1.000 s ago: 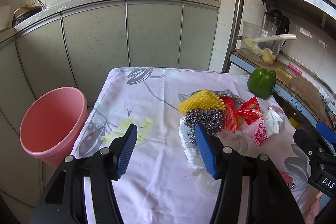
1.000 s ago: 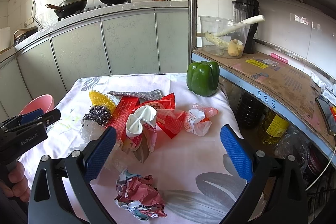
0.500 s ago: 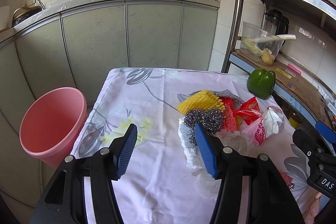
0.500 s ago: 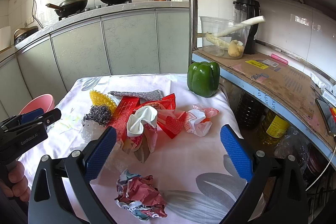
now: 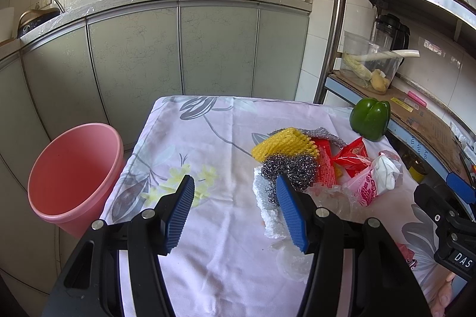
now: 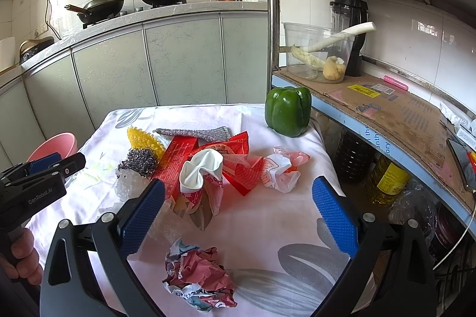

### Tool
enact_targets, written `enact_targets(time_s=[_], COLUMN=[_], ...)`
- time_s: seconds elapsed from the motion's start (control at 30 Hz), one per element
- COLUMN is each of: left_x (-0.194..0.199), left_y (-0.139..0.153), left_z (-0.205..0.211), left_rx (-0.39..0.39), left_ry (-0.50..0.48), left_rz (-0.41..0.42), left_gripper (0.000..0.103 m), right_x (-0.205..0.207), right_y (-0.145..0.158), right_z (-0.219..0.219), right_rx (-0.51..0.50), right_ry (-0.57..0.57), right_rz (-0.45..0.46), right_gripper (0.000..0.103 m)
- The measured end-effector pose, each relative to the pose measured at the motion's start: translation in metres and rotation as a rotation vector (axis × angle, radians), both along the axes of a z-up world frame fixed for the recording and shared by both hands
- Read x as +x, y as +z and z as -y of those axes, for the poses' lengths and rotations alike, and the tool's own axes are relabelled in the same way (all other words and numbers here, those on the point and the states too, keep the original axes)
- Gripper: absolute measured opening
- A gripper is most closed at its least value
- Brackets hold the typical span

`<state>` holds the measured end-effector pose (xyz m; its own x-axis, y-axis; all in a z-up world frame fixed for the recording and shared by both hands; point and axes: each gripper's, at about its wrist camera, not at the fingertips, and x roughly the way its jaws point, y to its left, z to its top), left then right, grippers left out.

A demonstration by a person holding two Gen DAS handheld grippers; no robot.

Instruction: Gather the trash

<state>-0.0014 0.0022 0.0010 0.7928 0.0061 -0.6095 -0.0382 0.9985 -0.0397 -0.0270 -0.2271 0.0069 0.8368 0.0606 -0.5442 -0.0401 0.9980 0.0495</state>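
So both grippers hang over the near edge of a small table (image 5: 208, 138) with a flowery pink cloth, and neither has hold of anything. The left gripper (image 5: 235, 210) has its jaws spread about halfway, with bare cloth between them. The right gripper (image 6: 238, 213) is spread wide.

The trash sits in a heap mid-table: a yellow scrubber (image 5: 282, 143), a steel wool ball (image 5: 293, 168) touching it, red wrappers (image 6: 238, 156), a white crumpled cup (image 6: 202, 168) and a pink-and-white wrapper (image 6: 282, 171) just beside them. A crumpled paper ball (image 6: 199, 278) lies apart, nearest the right gripper. A green pepper (image 6: 288, 110) stands at the far right corner. A pink bucket (image 5: 74, 177) sits on the floor left of the table.
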Motion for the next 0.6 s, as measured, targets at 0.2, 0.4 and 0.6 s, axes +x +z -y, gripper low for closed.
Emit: enact_targets(time_s=[0.2, 0.4, 0.6], left_x=[0.0000, -0.0002, -0.0008], left_y=[0.0000, 0.0001, -0.0002], left_z=[-0.0001, -0.0002, 0.0017], left_rx=[0.000, -0.001, -0.001], left_ry=[0.000, -0.001, 0.000], left_rz=[0.001, 0.001, 0.002], left_gripper=[0.056, 0.056, 0.056], right_x=[0.0000, -0.0001, -0.0009], right_y=[-0.0002, -0.0003, -0.0001], right_z=[0.0002, 0.0004, 0.0018], right_rx=[-0.001, 0.000, 0.000], right_ry=[0.000, 0.000, 0.000], right_rz=[-0.001, 0.000, 0.001], right_gripper=[0.100, 0.100, 0.100])
